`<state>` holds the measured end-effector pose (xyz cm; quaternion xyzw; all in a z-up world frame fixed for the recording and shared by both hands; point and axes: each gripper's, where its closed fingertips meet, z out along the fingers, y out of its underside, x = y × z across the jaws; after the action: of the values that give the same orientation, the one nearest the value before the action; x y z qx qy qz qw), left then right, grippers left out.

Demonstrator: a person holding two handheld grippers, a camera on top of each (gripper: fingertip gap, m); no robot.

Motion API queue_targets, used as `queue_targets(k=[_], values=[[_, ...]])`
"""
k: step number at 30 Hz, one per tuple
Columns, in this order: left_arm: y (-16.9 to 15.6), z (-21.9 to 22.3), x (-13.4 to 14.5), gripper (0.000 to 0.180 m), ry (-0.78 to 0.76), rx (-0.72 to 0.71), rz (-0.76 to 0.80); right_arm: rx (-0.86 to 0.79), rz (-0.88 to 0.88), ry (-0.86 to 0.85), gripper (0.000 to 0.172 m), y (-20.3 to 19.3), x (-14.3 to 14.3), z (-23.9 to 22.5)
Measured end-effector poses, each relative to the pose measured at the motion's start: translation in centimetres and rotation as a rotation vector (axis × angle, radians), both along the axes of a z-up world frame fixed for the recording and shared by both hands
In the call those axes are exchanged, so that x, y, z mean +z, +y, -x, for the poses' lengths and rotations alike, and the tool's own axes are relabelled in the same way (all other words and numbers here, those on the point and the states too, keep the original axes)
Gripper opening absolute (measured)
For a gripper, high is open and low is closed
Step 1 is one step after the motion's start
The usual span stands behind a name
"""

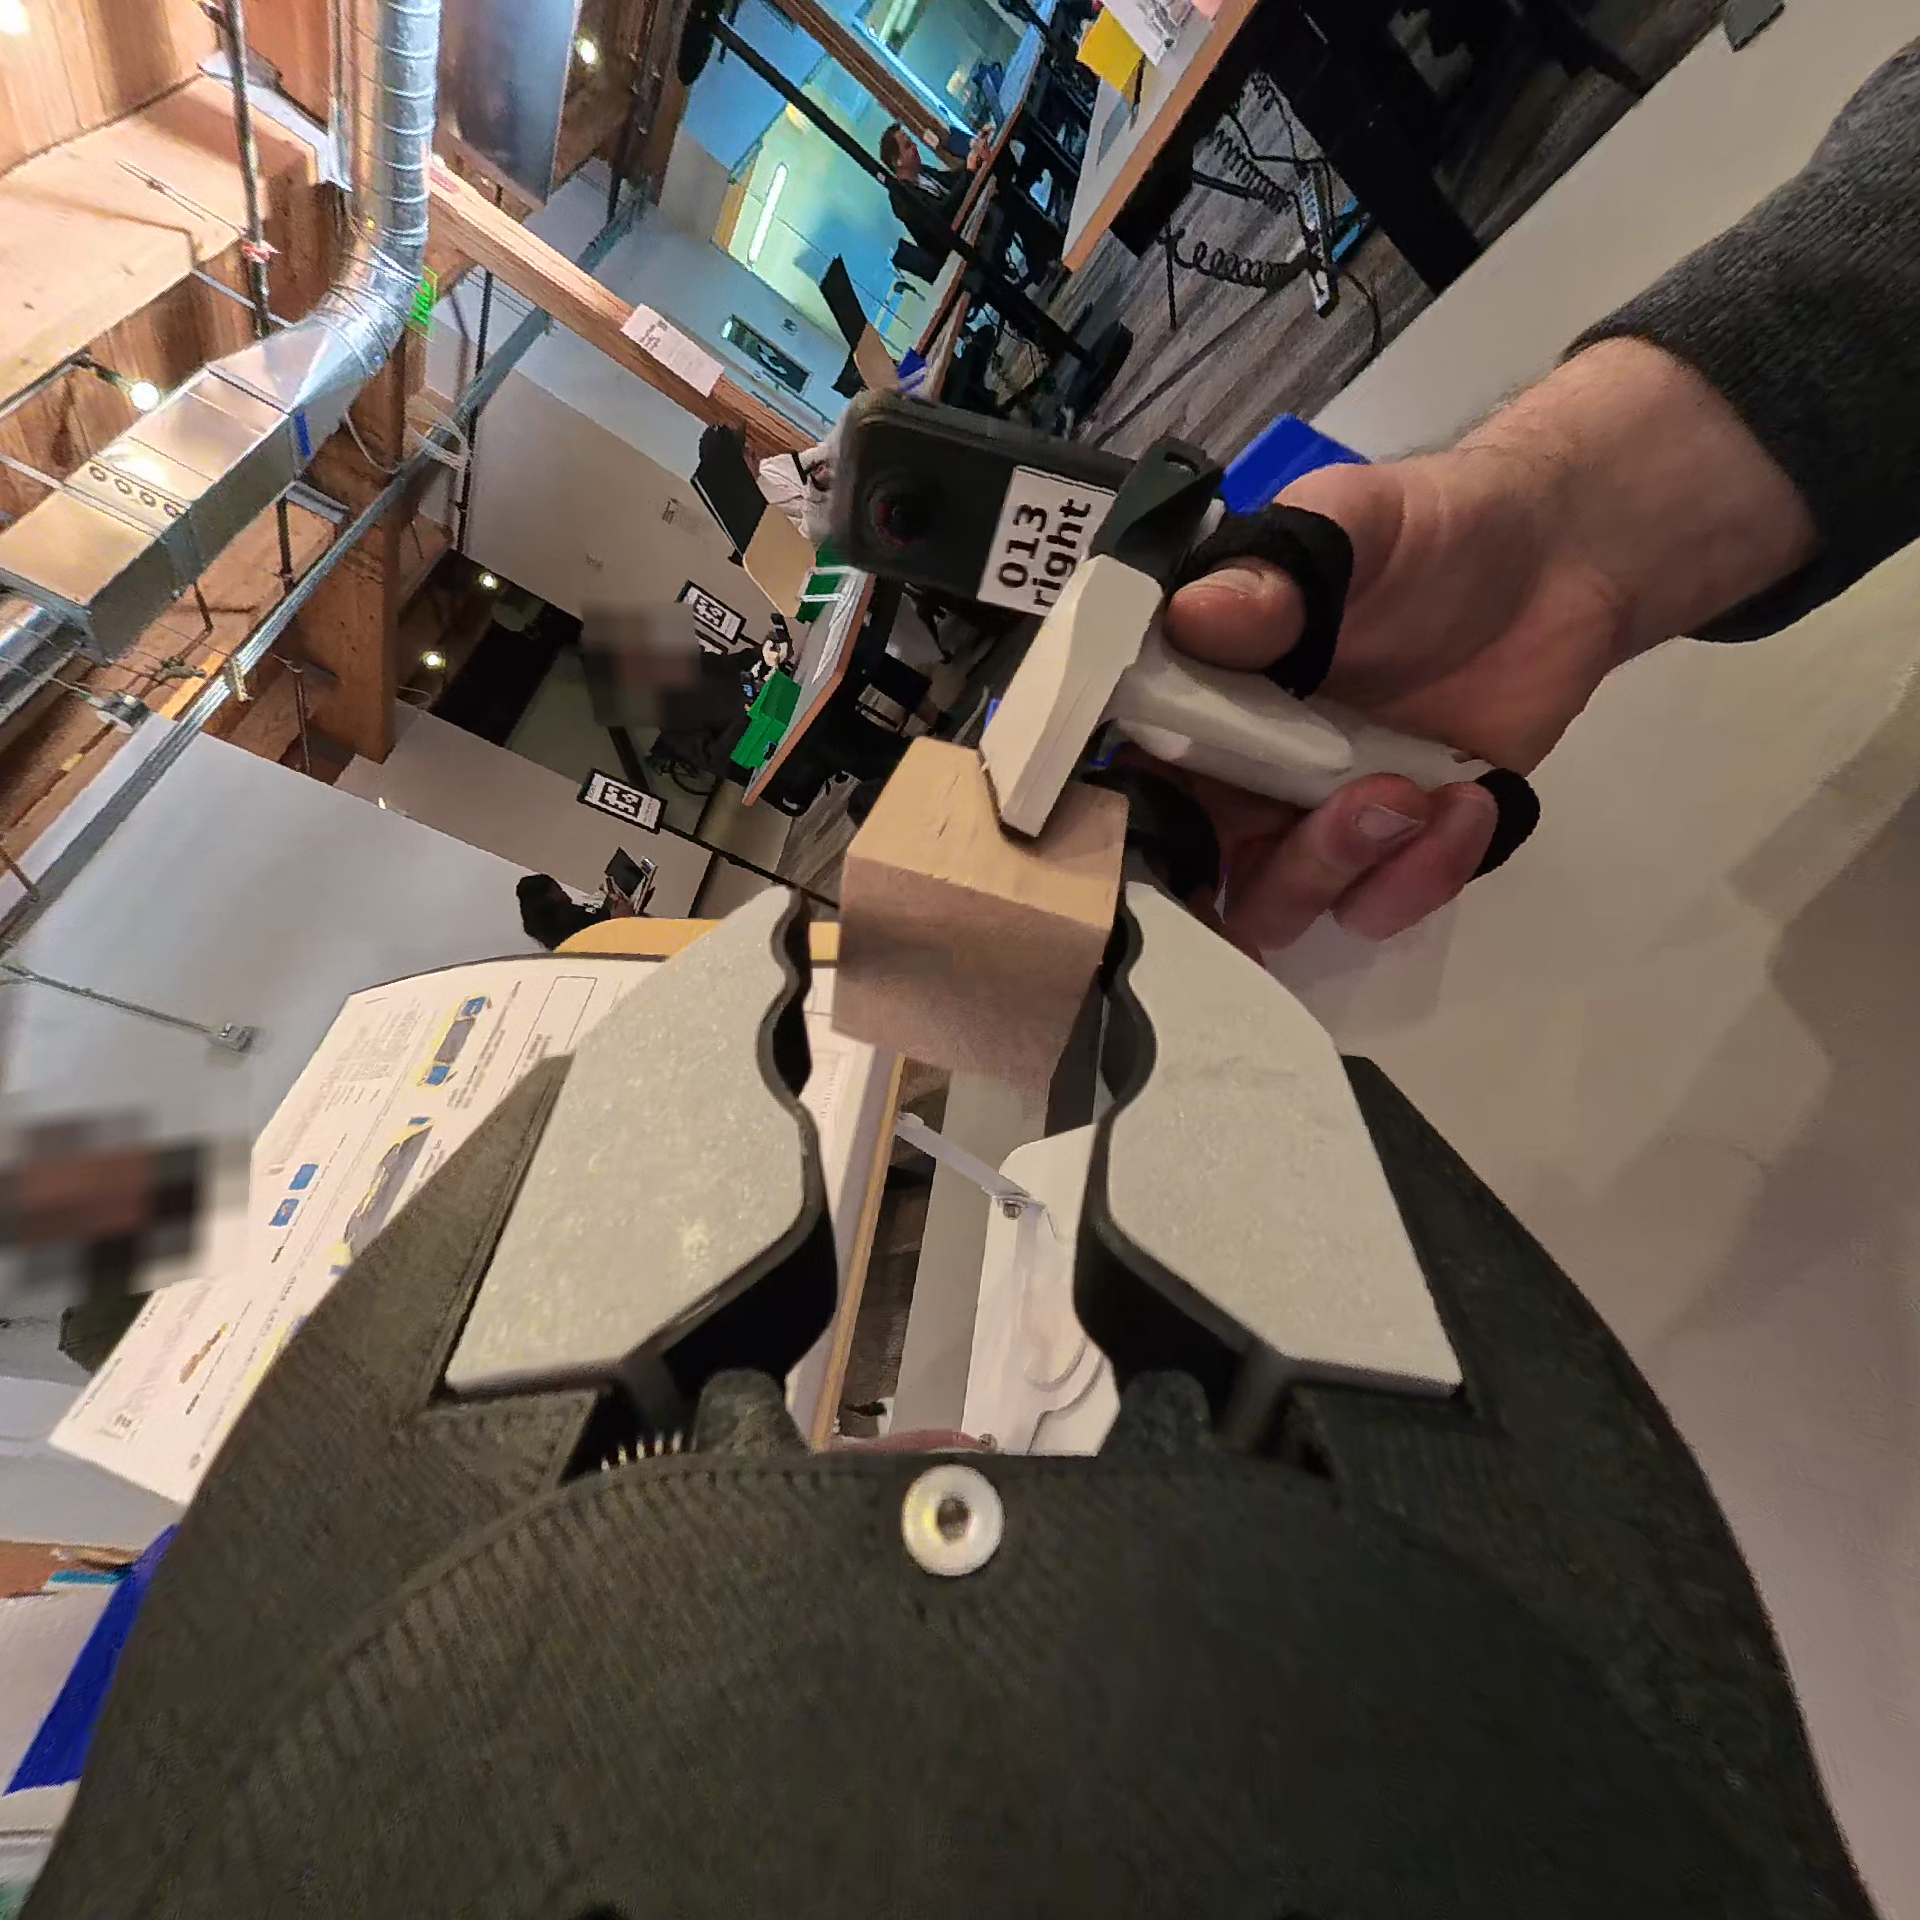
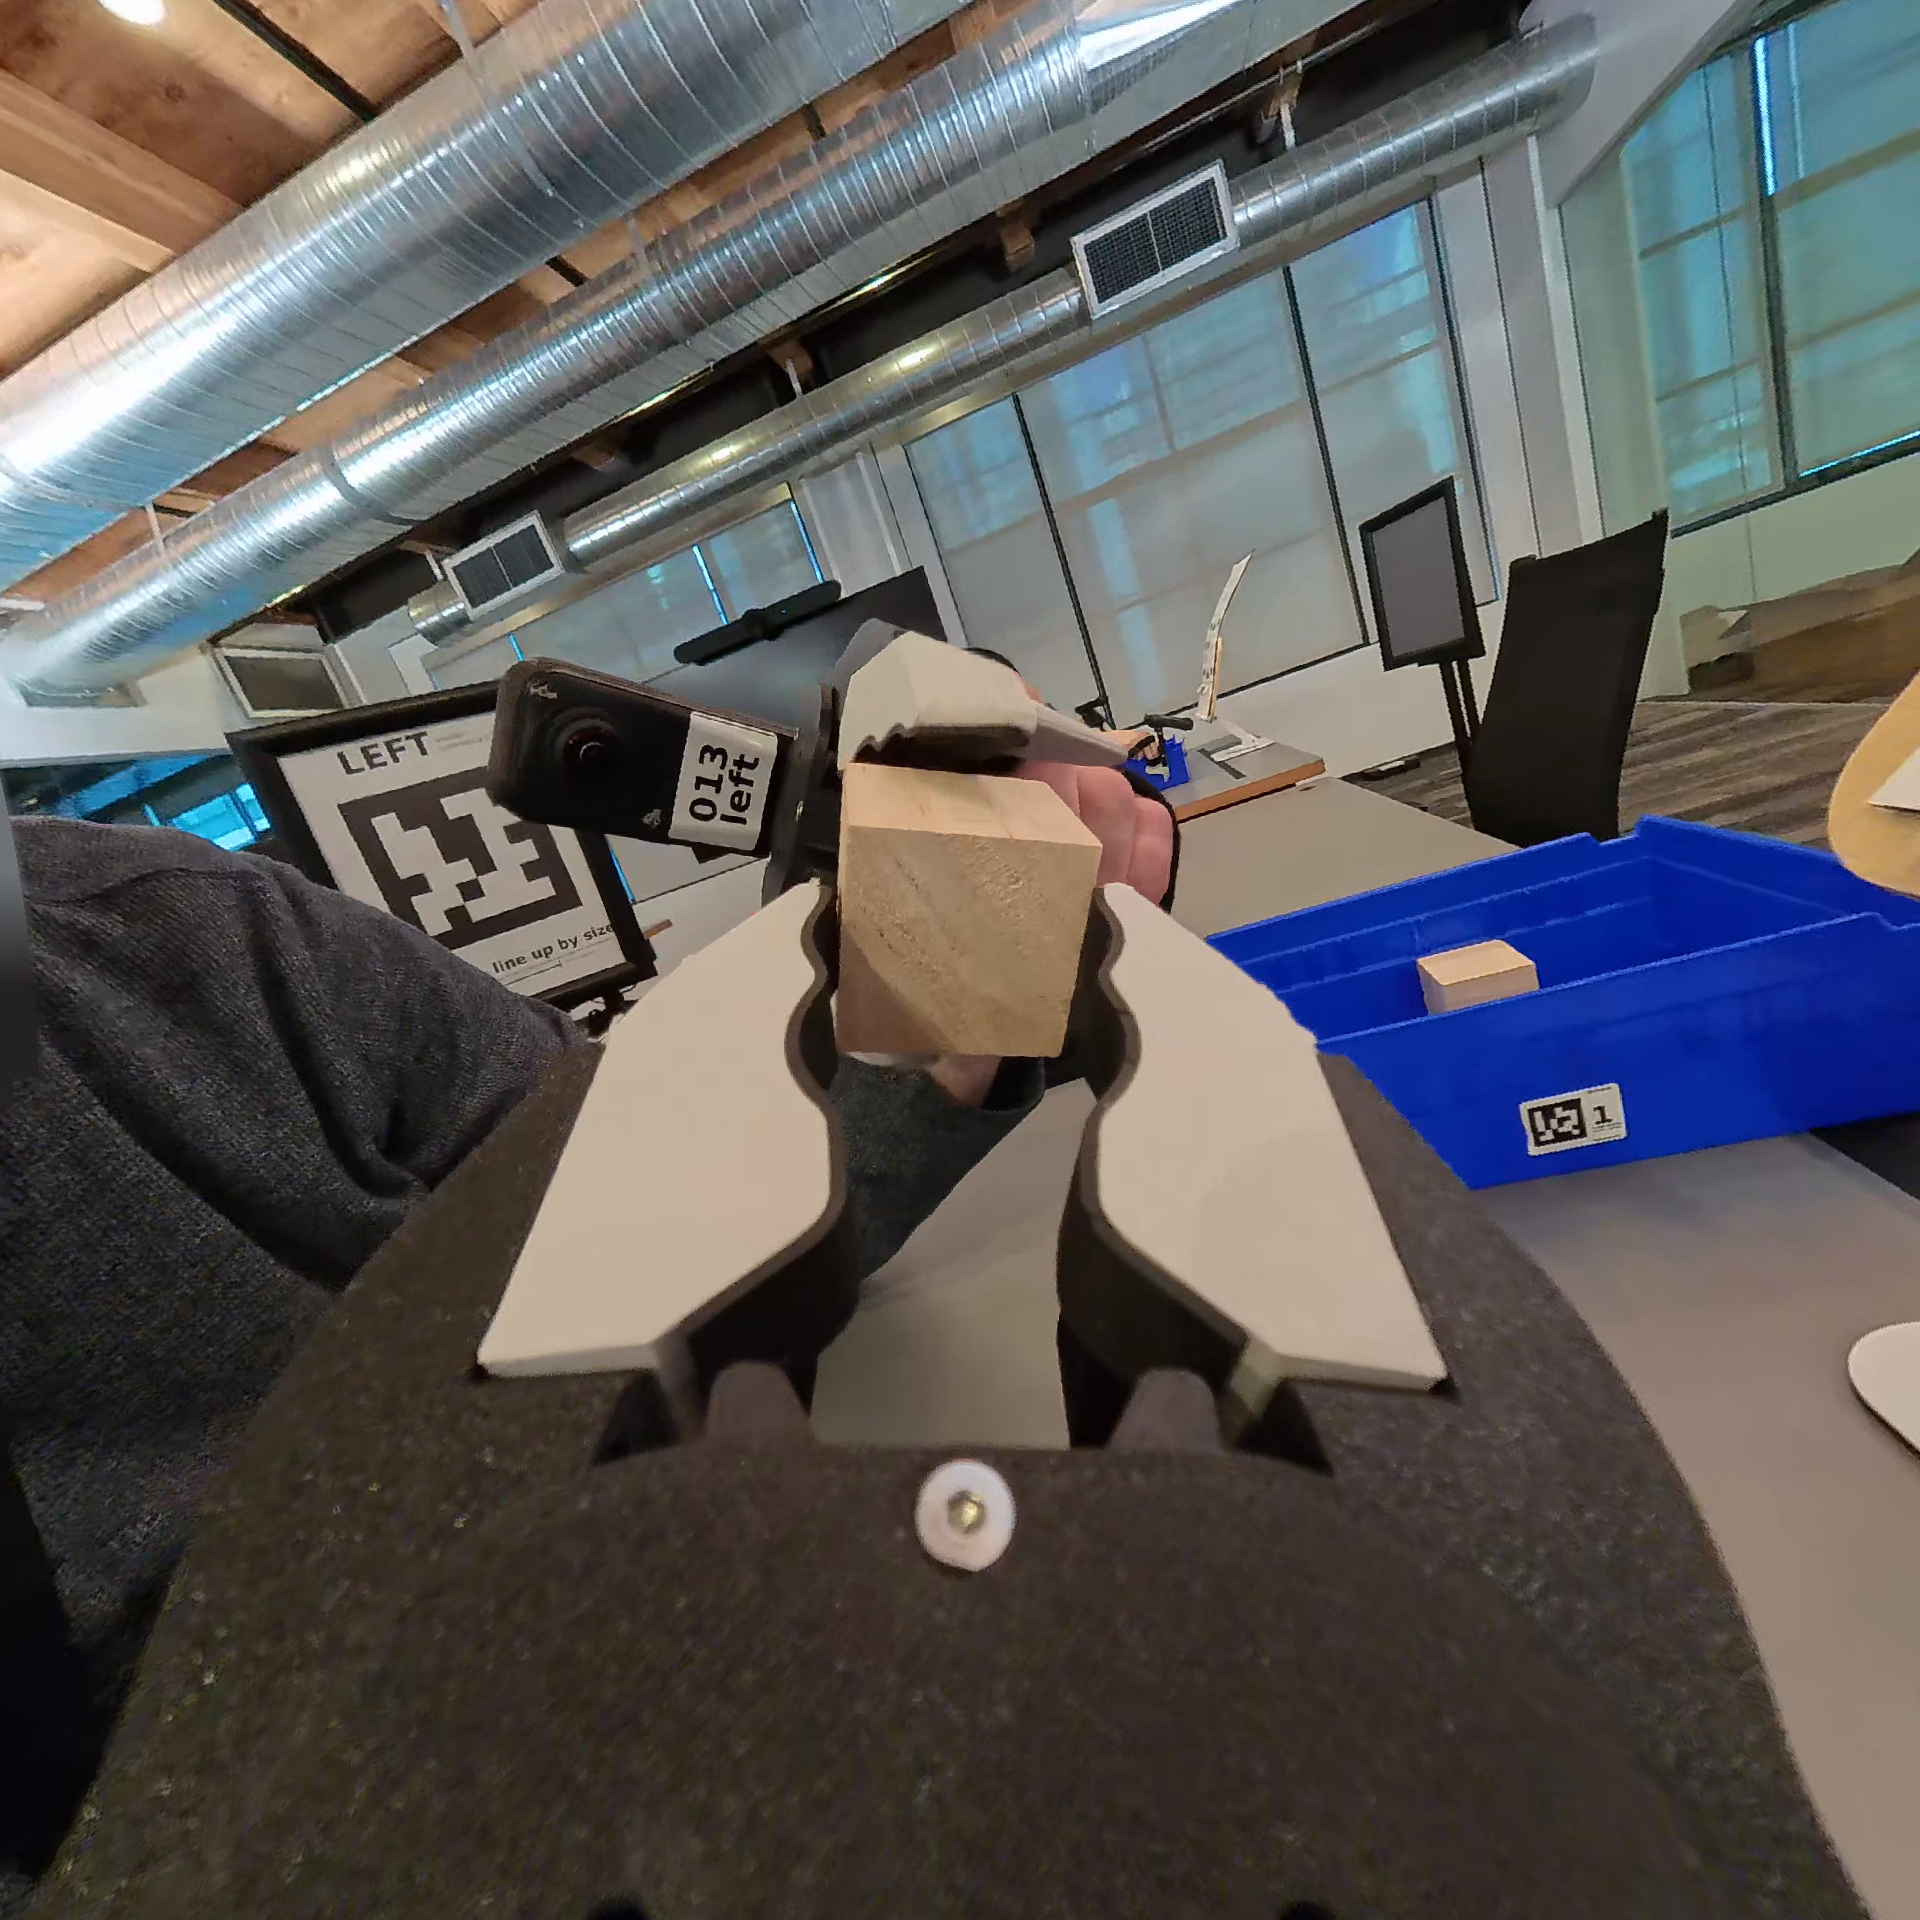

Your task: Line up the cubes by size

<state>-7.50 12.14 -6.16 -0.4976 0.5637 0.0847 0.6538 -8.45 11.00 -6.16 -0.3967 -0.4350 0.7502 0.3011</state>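
— Above the desk (image 2: 1683, 1309), what did the right tongs (image 2: 966, 940) have?

— They were clamped on a pale wooden cube (image 2: 966, 925), one pad pressed to each side, and the cube was held in the air, clear of the desk.

— And the left tongs (image 1: 956, 966)?

— They stood spread around the same cube from the opposite side, crosswise to the right pair. From their own camera, one pad touched the cube's edge while a sliver of background showed between the other pad and the wood. They were not gripping it.

— Who held them?

— A person. The hand (image 1: 1507, 613) on the right tongs had fingers slipped through black loops on a white handle, with a dark grey sleeve (image 1: 1808, 343) behind it. Each tool carried a small black camera (image 1: 914, 509) with a white label.

— What lay farther out?

— A blue bin (image 2: 1558, 1070) sat on the grey desk to the right, a white tag on its front wall. A smaller wooden cube (image 2: 1475, 977) rested inside one of its compartments. To the left stood a framed black-and-white marker board (image 2: 447, 852). Silver ducts (image 2: 623, 260) ran under a timber ceiling, with tall windows behind.
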Motion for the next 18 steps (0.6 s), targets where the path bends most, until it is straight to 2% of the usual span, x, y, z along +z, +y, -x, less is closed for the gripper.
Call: queue_targets(k=[1,5,9,12,18], values=[[-0.1,0.2,0.4,0.056,-0.027,-0.004,0.005,-0.014,0.003,0.005,0.044,0.3,0.2,-0.1],[0.0,1.3,1.0,0.055,-0.109,-0.011,0.070,-0.068,-0.044,0.009,0.044,1.1,0.5,-0.8],[0.7,2.0,-0.2,0.035,-0.112,-0.008,0.144,-0.160,-0.167,-0.023,0.044,2.1,0.6,-1.5],[1.3,2.7,-0.6,0.033,-0.154,0.001,0.216,-0.217,-0.237,-0.032,0.044,3.0,1.0,-2.5],[3.0,4.2,-1.6,0.009,-0.251,0.025,0.315,-0.351,-0.350,-0.060,0.044,5.5,1.9,-5.1]])
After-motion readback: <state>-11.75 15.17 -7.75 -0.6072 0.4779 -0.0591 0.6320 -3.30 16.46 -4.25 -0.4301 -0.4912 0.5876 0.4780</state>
